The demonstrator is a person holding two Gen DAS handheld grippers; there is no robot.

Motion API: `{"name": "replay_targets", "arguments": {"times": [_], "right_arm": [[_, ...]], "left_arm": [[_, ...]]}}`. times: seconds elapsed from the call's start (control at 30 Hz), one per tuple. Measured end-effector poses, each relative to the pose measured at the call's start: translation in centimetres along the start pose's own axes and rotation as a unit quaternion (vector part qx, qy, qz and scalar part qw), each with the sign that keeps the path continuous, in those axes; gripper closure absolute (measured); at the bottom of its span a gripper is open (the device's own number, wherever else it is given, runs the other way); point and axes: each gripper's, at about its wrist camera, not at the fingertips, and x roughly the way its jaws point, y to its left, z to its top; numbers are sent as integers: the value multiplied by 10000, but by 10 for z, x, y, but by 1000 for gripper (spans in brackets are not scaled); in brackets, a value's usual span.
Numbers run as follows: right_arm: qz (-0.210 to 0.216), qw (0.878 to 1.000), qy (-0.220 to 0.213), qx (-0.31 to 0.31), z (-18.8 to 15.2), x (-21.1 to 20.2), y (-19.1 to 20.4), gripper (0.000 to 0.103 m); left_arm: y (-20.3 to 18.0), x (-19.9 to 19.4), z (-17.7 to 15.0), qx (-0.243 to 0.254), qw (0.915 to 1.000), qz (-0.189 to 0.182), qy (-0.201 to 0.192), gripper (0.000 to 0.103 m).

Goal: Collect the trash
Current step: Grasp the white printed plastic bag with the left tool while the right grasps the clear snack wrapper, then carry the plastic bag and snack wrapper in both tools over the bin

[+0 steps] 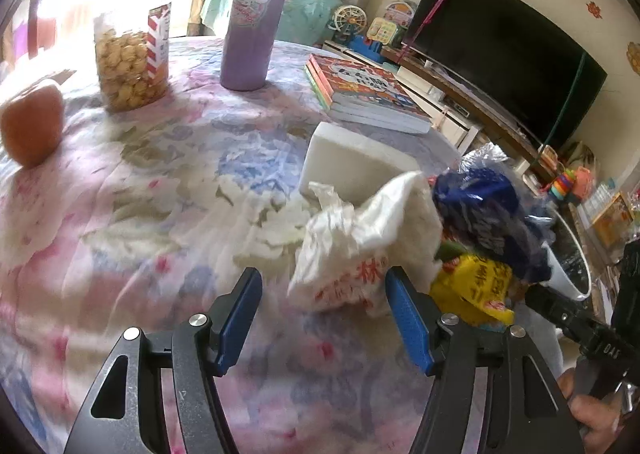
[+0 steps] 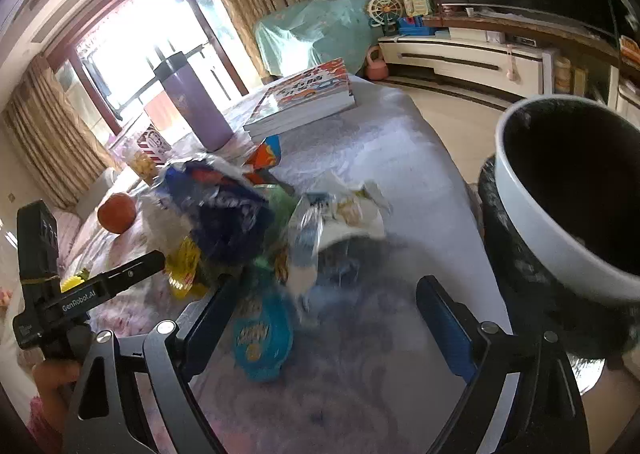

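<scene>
A heap of trash lies near the table's right edge: a white crumpled bag with red print (image 1: 352, 250), a dark blue wrapper (image 1: 484, 214) and a yellow wrapper (image 1: 476, 286). My left gripper (image 1: 324, 314) is open, its jaws on either side of the white bag's near end, nothing held. In the right wrist view the blue wrapper (image 2: 224, 214), a white torn wrapper (image 2: 340, 222) and a round light-blue packet (image 2: 262, 338) lie ahead of my right gripper (image 2: 324, 318), which is open and empty. A white-rimmed bin (image 2: 560, 214) with a black liner stands at the right, beside the table.
On the floral tablecloth (image 1: 140, 214) stand a purple flask (image 1: 256, 14), a jar of snacks (image 1: 132, 58), an orange (image 1: 34, 122), a stack of books (image 1: 364, 94) and a white block (image 1: 352, 162). A TV (image 1: 500, 50) and cabinet stand beyond the table.
</scene>
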Motion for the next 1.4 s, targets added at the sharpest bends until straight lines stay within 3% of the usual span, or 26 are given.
{"name": "replay_targets", "arguments": {"times": [0.03,0.1,0.13,0.17,0.27,0.77,1.0,1.4], "right_arm": [[6,10000,-2,-36,2,3,0,15],[-25,9999,45,-159,6,9,3,35],[-15,9998,100,-191,7,12,4,53],[42,9997,128,-191,7,14,5,63],[128,9996,91,-244,5,13,10,72],[497,9983,42,-309,-19,-16,37,76],[543,9982,-28,-254,-29,-33,41,76],[292,9991,-297,4,-38,-72,11,76]], "left_arm": [[0,3,1,6,10000,-27,8,41],[1,10,4,15,9999,-130,25,47],[0,14,4,52,9998,-207,60,62],[-1,17,5,101,9996,-235,105,69],[-3,17,3,255,9995,-168,42,74],[19,-48,-39,-21,9994,-316,-118,77],[-6,-71,-51,278,9977,-615,-106,77],[-59,-69,-58,740,9928,-946,42,77]]}}
